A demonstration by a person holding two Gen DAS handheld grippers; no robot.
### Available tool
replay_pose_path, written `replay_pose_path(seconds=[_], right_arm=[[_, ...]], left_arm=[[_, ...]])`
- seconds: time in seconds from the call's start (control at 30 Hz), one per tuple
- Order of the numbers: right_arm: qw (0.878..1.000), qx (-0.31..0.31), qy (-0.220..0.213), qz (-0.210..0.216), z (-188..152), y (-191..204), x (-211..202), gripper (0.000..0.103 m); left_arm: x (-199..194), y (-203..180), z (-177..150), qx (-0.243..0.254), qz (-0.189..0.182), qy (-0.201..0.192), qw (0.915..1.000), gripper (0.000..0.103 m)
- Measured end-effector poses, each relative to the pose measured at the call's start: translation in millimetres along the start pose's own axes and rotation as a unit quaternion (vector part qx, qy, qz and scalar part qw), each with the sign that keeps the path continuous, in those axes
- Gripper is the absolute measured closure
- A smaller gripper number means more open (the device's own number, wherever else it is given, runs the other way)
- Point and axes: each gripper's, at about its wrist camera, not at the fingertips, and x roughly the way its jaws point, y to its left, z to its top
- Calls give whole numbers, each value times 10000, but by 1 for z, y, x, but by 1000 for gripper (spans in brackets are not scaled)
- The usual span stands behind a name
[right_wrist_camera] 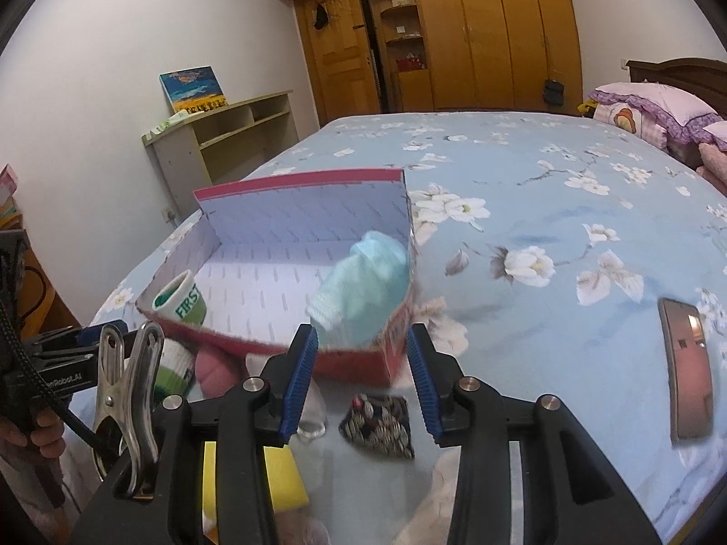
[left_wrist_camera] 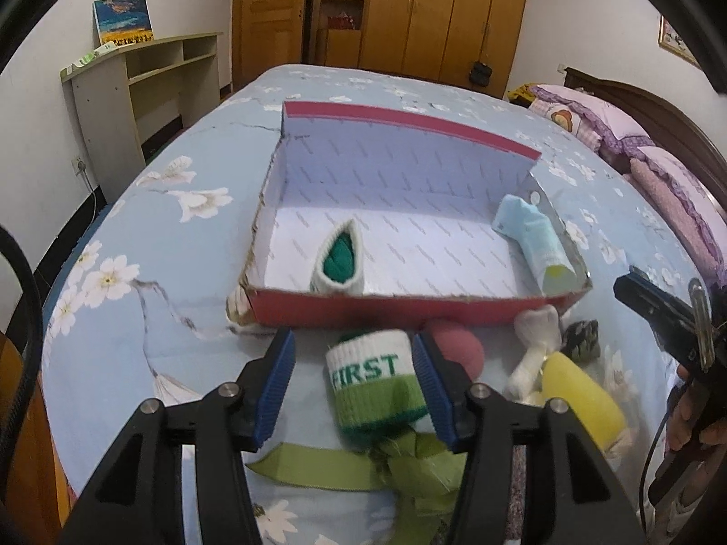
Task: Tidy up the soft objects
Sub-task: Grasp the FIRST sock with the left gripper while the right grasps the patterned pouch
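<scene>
While my left gripper [left_wrist_camera: 353,386] hangs low over the bed [right_wrist_camera: 545,236], its blue fingers [left_wrist_camera: 276,386] stand wide on either side of a rolled white and green sock [left_wrist_camera: 375,390] printed FIRST; the right pad looks to be just against the roll, the left pad is apart from it, so I am not clamping it. The sock lies on the flowered bedspread just in front of the red box [left_wrist_camera: 409,313], partly on a green ribbon [left_wrist_camera: 327,468]. To its right sit a pink ball [left_wrist_camera: 459,349], a white bone-shaped toy [left_wrist_camera: 536,345], a yellow sponge [left_wrist_camera: 581,399] and a small dark patterned pouch [left_wrist_camera: 584,338], all bunched close together outside the box.

Inside the box, a second rolled sock [left_wrist_camera: 341,263] of the same white and green stands against the near wall, its opening turned up, and a pale blue rolled sock [left_wrist_camera: 531,236] leans along the right wall.

My right gripper [right_wrist_camera: 361,381] hovers in front of the box's near right corner with its fingers [right_wrist_camera: 300,377] spread wide and nothing between them. Below it I see the patterned pouch [right_wrist_camera: 379,422] flat on the bedspread, and a corner of the yellow sponge [right_wrist_camera: 277,477] under the left finger. A phone [right_wrist_camera: 688,368] lies well to the right on the bed, apart from everything else
</scene>
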Motion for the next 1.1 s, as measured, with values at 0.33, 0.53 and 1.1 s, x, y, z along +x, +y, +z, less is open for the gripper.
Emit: replay_pose_path(seconds=[0.33,0.53,1.1], right_arm=[[9996,-165,187,-156,-27,0,-3,55],[9992,-84,342,-199,-34,-6,7,55],[9977,92,671,-63,-46,-14,31,55]], left_arm=[[14,-6,-13,-11,-25,216,9998,47],[20,-7,-16,-10,-52,246,9997,47],[45,-17,-25,16,-107,476,9988,47]])
